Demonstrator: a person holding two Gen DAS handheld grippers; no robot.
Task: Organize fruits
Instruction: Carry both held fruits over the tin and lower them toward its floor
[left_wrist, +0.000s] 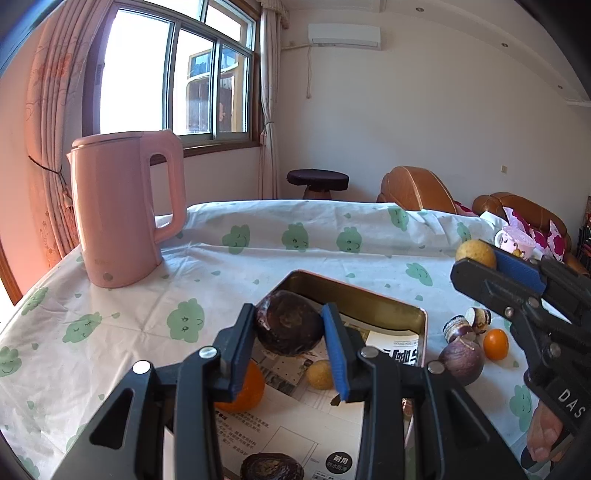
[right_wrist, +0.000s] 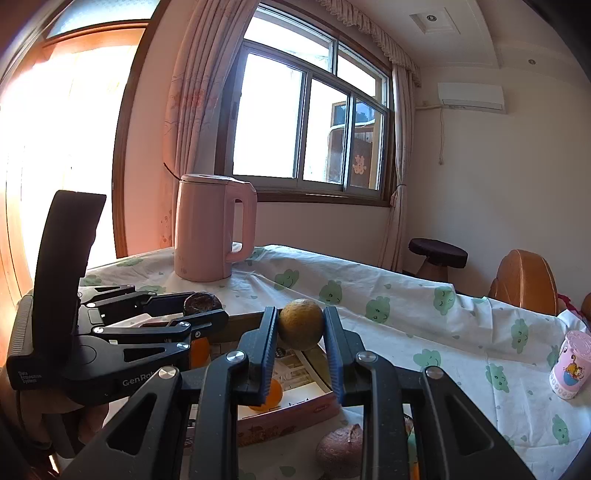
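Left gripper (left_wrist: 290, 325) jaws clamp a dark fruit (left_wrist: 288, 323) mid-frame above the tin (left_wrist: 369, 299); right gripper (right_wrist: 300, 325) jaws clamp a yellow fruit (right_wrist: 300, 324). Several fruits already lie in the tin; purple fruit (left_wrist: 461, 360) and small orange (left_wrist: 495, 344) wait lower right on the table (left_wrist: 110, 332).

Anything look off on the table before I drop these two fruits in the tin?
One thing: a small fruit right of the tin lies split in two halves. The tablecloth is rumpled. Otherwise both claws grip cleanly: left claw on the dark fruit, right claw on the yellow fruit.

left tongs (left_wrist: 290, 345) clamped, right tongs (right_wrist: 301, 341) clamped
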